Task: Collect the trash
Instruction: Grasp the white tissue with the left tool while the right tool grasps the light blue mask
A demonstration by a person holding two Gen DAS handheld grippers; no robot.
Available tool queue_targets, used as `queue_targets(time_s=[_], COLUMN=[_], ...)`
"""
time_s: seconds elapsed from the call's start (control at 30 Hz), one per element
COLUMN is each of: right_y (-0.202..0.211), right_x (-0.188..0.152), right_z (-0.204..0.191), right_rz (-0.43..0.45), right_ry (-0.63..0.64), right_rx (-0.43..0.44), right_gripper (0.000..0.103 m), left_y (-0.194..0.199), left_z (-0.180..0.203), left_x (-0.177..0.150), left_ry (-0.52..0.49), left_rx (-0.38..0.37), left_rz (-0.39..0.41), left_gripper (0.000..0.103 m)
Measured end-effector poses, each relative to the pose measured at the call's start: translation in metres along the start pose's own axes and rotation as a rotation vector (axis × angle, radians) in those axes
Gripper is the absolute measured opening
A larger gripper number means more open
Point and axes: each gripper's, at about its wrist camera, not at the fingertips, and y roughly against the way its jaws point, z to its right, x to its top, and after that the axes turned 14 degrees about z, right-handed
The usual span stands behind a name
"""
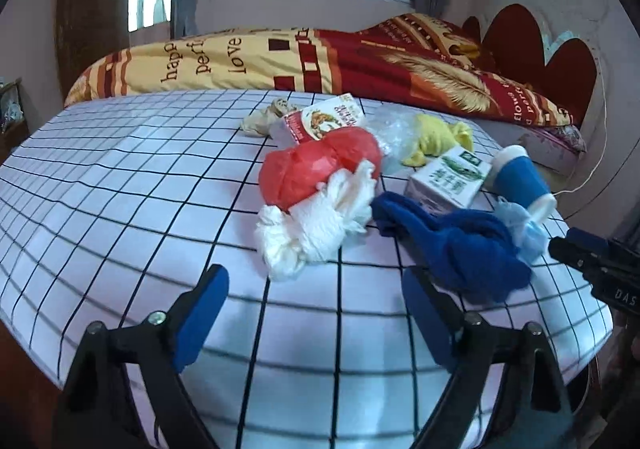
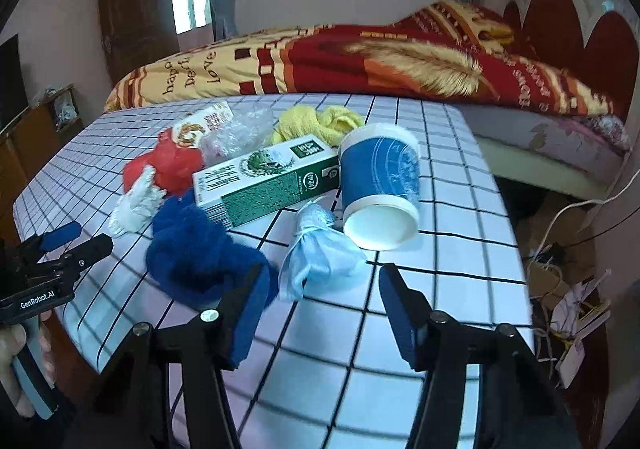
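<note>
The trash lies in a loose cluster on the table (image 1: 120, 177), which is covered by a white cloth with a black grid: a crumpled white tissue wad (image 1: 316, 217), a red plastic bag (image 1: 316, 165), a fuzzy dark blue cloth (image 2: 200, 249), a knotted pale blue face mask (image 2: 316, 257), a green-and-white rectangular carton (image 2: 264, 177) with unreadable print, and a tipped blue paper cup (image 2: 380, 185) with a white rim. The left hand-held gripper (image 1: 316, 313), marked "GenRobot.AI" in the right wrist view, has its blue-padded jaws spread with nothing between them, just short of the tissue wad. The right hand-held gripper (image 2: 324, 313) is likewise spread and empty, its left pad beside the blue cloth and the mask just ahead.
</note>
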Motion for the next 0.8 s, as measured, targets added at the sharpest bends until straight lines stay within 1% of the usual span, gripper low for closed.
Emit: queue_targets(time_s=[0.13, 0.2, 0.27, 0.3, 0.37, 0.4, 0.47, 0.5, 0.6, 0.63, 0.67, 0.8], right_y=[-0.026, -0.034, -0.042, -0.045, -0.048, -0.049, -0.049, -0.048, -0.04, -0.037, -0.032, -0.015], right_x=[-0.001, -0.001, -0.002, -0.003, -0.002, -0.002, -0.003, -0.004, -0.006, -0.006, -0.006, -0.006], right_z=[0.003, 0.003, 0.003, 0.003, 0.002, 0.002, -0.001, -0.003, -0.009, -0.01, -0.01, -0.007], right_rz=[-0.043, -0.057, -0.073, -0.079, -0.08, -0.083, -0.083, -0.082, -0.065, -0.057, -0.048, -0.02], right_ry=[-0.052, -0.06, -0.067, -0.073, -0.076, -0.083, -0.081, -0.074, -0.048, -0.045, -0.041, -0.041], right_rx=[0.014, 0.017, 0.024, 0.028, 0.031, 0.043, 0.053, 0.059, 0.062, 0.065, 0.065, 0.062], right_gripper=[0.053, 0.052, 0.048, 0.044, 0.037, 0.029, 0.024, 0.018, 0.015, 0.014, 0.014, 0.014], left_y=[-0.019, -0.03, -0.037, -0.04, -0.044, -0.044, -0.044, -0.043, -0.037, -0.036, -0.03, -0.016], left_z=[-0.001, -0.004, -0.005, -0.005, -0.005, -0.006, -0.006, -0.005, -0.006, -0.007, -0.007, -0.004], left_x=[0.006, 0.008, 0.008, 0.008, 0.008, 0.008, 0.008, 0.007, 0.008, 0.009, 0.009, 0.012], left_ry=[-0.019, 0.004, 0.011, 0.012, 0.016, 0.018, 0.018, 0.009, 0.008, 0.01, 0.015, 0.015], left_rx=[-0.003, -0.019, -0.028, -0.028, -0.031, -0.029, -0.035, -0.034, -0.037, -0.04, -0.045, -0.044], left_rz=[-0.016, -0.039, -0.053, -0.062, -0.077, -0.083, -0.081, -0.08, -0.063, -0.055, -0.047, -0.026], left_gripper=[0.087, 0.087, 0.084, 0.083, 0.073, 0.072, 0.06, 0.058, 0.048, 0.042, 0.039, 0.038])
